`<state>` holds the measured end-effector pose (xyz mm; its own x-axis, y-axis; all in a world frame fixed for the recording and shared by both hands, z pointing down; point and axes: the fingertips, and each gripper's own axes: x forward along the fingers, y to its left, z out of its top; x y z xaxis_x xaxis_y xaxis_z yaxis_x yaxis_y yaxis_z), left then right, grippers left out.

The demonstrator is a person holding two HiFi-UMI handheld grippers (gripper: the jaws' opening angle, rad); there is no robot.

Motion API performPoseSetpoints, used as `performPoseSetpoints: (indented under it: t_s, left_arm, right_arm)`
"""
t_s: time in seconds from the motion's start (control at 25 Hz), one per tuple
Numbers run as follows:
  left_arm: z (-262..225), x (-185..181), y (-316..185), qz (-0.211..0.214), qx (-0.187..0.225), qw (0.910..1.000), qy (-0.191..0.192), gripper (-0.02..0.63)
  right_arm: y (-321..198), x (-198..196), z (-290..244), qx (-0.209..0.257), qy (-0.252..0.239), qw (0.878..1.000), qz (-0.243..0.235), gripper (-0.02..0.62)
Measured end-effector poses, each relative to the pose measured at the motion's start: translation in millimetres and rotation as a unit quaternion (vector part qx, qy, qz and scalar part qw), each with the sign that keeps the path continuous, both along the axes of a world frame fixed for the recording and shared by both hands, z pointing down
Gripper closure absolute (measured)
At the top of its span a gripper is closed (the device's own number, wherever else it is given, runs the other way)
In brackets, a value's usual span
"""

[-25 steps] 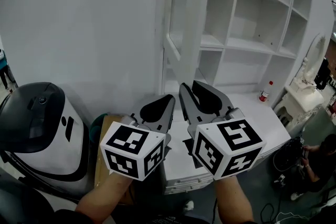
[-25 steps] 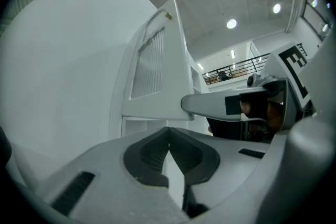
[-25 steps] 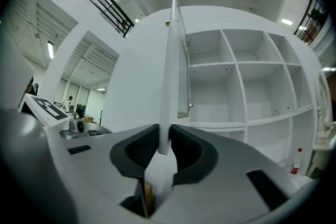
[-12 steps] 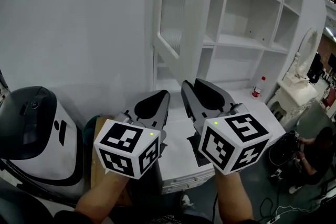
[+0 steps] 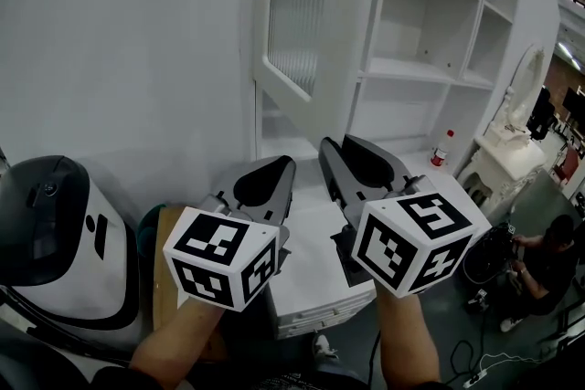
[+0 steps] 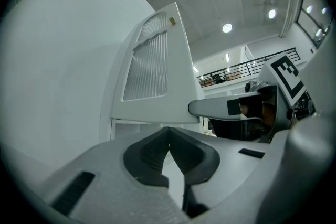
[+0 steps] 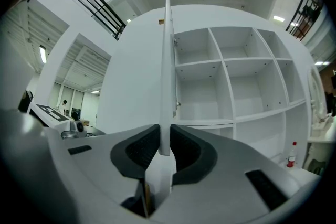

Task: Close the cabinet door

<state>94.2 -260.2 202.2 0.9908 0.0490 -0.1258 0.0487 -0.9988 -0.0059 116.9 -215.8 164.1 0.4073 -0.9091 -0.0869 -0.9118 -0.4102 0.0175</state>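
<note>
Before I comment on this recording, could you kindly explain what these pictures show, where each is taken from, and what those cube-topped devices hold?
There is no robot here: a person holds a two-jaw claw in each hand, and the marker cubes belong to them. One picture comes from a camera on the person's head, looking down; the other two come from cameras on the claws. The right claw has just been closing on the edge of the open cabinet door, which sits between its pads. The left claw is shut on nothing. The white counter carries a small red-capped bottle.
</note>
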Motion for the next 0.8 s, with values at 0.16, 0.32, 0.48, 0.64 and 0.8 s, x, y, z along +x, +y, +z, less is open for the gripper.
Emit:
performPoseSetpoints:
  t_s: [0.16, 0.32, 0.48, 0.64, 0.8]
  left_arm:
    - [0.8, 5.9, 3.2, 0.005, 0.001, 1.0000, 0.000, 0.594]
    - [3.1, 9.0, 3.6, 0.005, 0.001, 1.0000, -0.003, 0.594]
    - [0.5, 14.1, 5.1, 0.006, 0.002, 1.0000, 0.000, 0.594]
    - [-2.0, 22.6, 9.3, 0.008, 0.006, 0.9999, 0.001, 0.594]
    - [-4.7, 32.4, 14.2, 0.010, 0.013, 0.9999, 0.003, 0.594]
  right_arm:
    - [4.6, 8.0, 0.0, -0.001, -0.001, 1.000, 0.006, 0.526]
    - [7.1, 12.4, 0.3, 0.001, -0.003, 1.000, 0.005, 0.526]
    - [11.7, 19.4, -0.9, 0.002, -0.004, 1.000, 0.006, 0.526]
    - [15.5, 27.0, -0.4, 0.003, -0.004, 1.000, 0.004, 0.526]
    - [20.7, 40.1, 0.6, 0.004, -0.005, 1.000, 0.008, 0.524]
